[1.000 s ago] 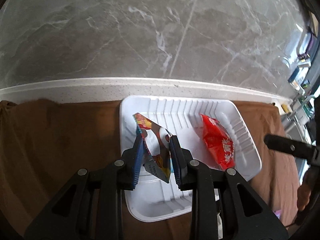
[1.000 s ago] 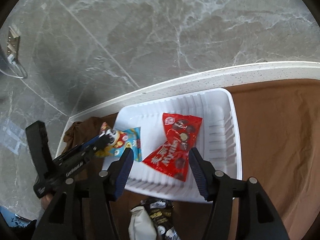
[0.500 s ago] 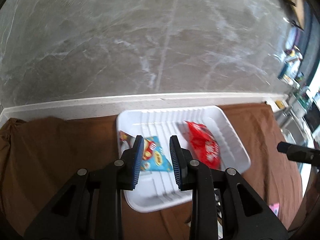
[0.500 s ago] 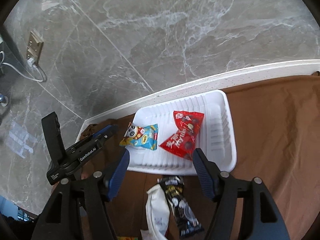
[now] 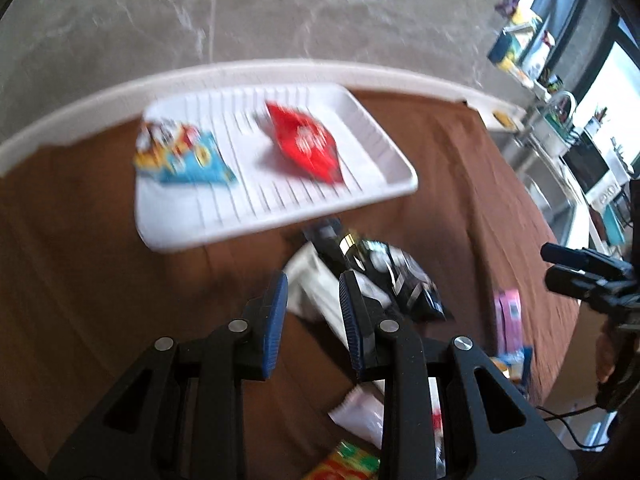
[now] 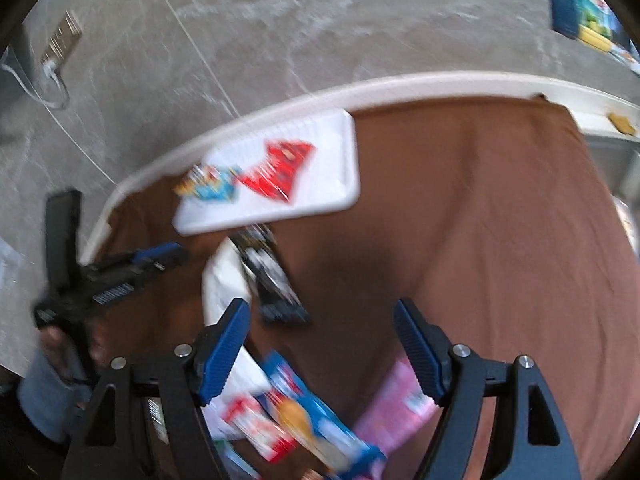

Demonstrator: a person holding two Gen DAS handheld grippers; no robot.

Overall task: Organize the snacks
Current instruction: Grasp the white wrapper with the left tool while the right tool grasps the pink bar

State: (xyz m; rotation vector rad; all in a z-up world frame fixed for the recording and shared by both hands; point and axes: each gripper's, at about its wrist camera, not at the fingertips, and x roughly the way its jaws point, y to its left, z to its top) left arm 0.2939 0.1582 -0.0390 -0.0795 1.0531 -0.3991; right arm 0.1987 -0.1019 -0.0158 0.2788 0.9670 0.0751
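One brown cloth [image 6: 480,240] covers the worktop up to its pale raised back edge [image 5: 280,68], with a broad bare stretch on its right half. The white ribbed plastic tray [image 5: 384,148] sits near that back edge, holding a blue snack packet [image 5: 188,160] at its left end and a red snack packet [image 5: 308,148] mid-tray, apart. The left tool [image 5: 312,320] is spread narrowly and holds nothing above a black packet [image 5: 400,276] lying across a white packet [image 6: 222,276] just in front of the tray; the right tool [image 6: 320,352] gapes wide and empty over loose blue-and-red wrappers [image 6: 300,420] and a pink packet [image 6: 396,404].
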